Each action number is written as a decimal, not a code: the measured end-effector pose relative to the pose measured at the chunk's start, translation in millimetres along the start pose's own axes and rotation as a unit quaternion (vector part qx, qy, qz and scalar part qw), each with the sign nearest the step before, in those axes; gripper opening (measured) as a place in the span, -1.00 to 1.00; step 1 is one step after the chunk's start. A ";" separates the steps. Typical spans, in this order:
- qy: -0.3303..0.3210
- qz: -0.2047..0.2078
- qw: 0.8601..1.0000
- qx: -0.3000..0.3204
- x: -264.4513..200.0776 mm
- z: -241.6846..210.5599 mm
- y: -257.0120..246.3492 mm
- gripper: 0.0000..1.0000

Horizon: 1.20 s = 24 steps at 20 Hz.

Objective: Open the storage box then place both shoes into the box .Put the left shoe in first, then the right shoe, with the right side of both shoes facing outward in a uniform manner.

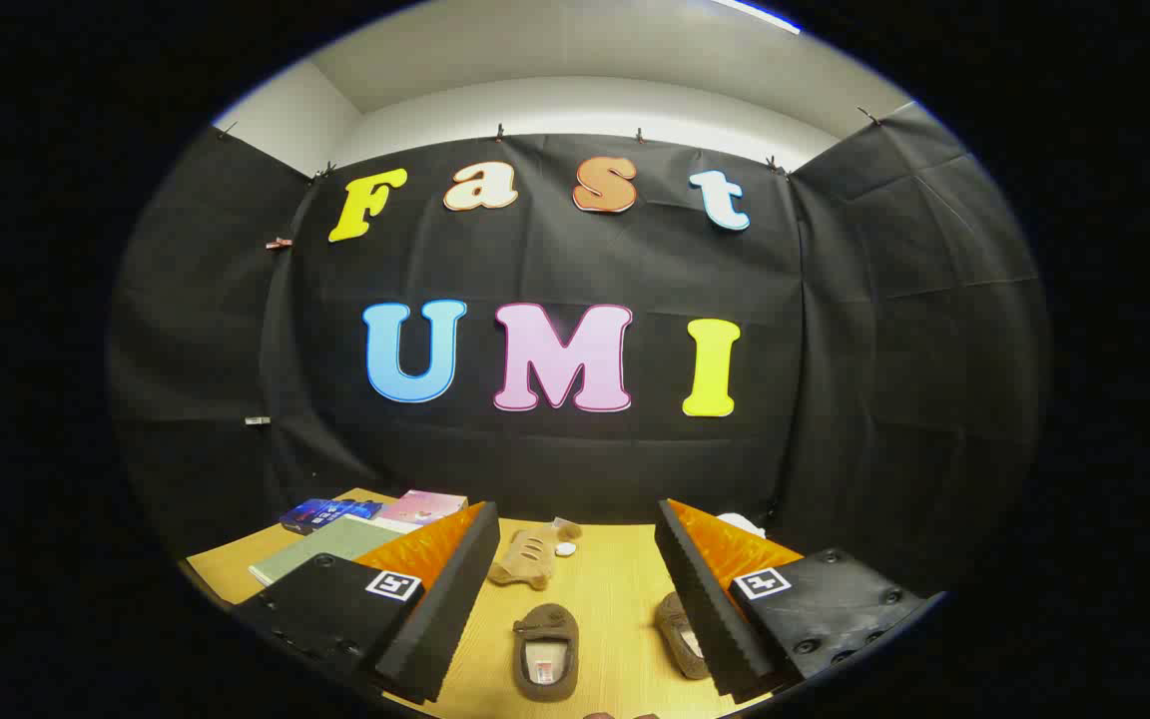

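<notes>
Brown shoe (546,651) lies between the wide-apart jaws of the gripper (575,609) on the desk (615,589); second shoe (680,634) touches the right finger.

Two brown slipper-style shoes on the wooden table, between the spread fingers.

The nearer shoe (546,651) is a brown, soft-looking slipper lying sole-down on the table, its closed toe pointing away toward the booth wall and its opening showing a pale insole; it lies between the two fingers, apart from both. The second shoe (683,633), of the same brown, lies just beside the inner edge of the right finger, which hides part of it; it too sits sole-down with a pale lining visible. The two shoes lie near each other without touching.
</notes>
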<state>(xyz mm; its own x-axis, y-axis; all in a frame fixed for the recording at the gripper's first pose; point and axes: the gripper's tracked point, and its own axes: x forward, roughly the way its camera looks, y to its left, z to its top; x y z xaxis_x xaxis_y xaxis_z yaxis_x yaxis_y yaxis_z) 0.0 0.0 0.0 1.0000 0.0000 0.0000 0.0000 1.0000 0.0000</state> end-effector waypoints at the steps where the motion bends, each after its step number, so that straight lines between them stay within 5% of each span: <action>1: 0.007 -0.006 1.000 0.000 -0.2 -3.3 -2.8 0.95; 18: 0.034 -0.072 0.997 0.014 -17.5 -11.2 -16.0 0.95; 24: 0.071 -0.033 0.997 0.011 -12.0 -32.1 8.8 0.95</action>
<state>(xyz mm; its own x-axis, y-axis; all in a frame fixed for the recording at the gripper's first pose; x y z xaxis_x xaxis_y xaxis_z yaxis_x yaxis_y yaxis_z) -12.0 8.8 -32.1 0.9877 -0.0644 -0.1426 0.0676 0.9976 0.0177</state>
